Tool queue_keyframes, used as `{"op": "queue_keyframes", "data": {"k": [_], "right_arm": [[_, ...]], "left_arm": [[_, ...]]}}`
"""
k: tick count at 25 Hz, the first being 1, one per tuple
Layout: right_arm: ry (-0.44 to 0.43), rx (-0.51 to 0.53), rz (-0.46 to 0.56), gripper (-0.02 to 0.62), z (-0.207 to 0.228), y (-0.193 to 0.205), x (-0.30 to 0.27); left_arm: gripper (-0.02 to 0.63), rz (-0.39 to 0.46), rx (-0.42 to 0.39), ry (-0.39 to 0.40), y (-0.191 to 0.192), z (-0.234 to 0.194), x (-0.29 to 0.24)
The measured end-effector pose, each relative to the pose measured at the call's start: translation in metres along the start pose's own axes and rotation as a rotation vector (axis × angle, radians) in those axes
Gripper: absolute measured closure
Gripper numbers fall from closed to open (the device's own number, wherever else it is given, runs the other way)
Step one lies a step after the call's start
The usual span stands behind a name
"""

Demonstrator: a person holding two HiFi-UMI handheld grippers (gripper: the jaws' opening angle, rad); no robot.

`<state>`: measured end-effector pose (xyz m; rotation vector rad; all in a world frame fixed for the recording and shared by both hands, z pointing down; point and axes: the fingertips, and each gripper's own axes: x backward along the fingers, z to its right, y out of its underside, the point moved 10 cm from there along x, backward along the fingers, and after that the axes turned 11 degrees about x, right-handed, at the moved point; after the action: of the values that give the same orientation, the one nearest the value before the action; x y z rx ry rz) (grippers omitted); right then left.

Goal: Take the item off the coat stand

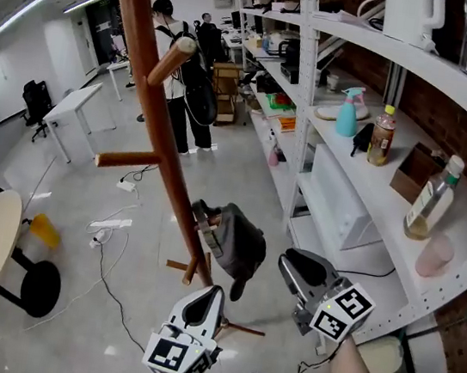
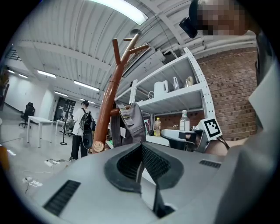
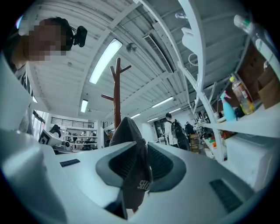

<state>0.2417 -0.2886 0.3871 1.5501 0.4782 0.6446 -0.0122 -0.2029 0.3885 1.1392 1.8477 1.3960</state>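
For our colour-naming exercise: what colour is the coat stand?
The coat stand is reddish-brown, best in head view.

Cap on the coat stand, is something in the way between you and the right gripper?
No, nothing visible is in the way. The cap hangs on the coat stand, and part of it already sits between the fingers of the right gripper, which are opening.

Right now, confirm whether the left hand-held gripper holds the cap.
No: the left hand-held gripper has its jaws together with nothing between them, and the cap shows beyond them.
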Motion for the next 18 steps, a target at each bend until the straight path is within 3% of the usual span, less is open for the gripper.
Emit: {"op": "queue_keyframes", "data": {"k": [9,18], "right_arm": [[-0.144,0.025,-0.084,0.408,0.010,-0.008,-0.047],[-0.188,0.057,-0.102,0.400,0.014,-0.004,-0.072]], "left_arm": [[0.600,0.011,-0.026,-0.075,-0.010,0.000,-0.007],[0.600,-0.003,-0.020,-0.101,-0.006,0.001,-0.009]]}}
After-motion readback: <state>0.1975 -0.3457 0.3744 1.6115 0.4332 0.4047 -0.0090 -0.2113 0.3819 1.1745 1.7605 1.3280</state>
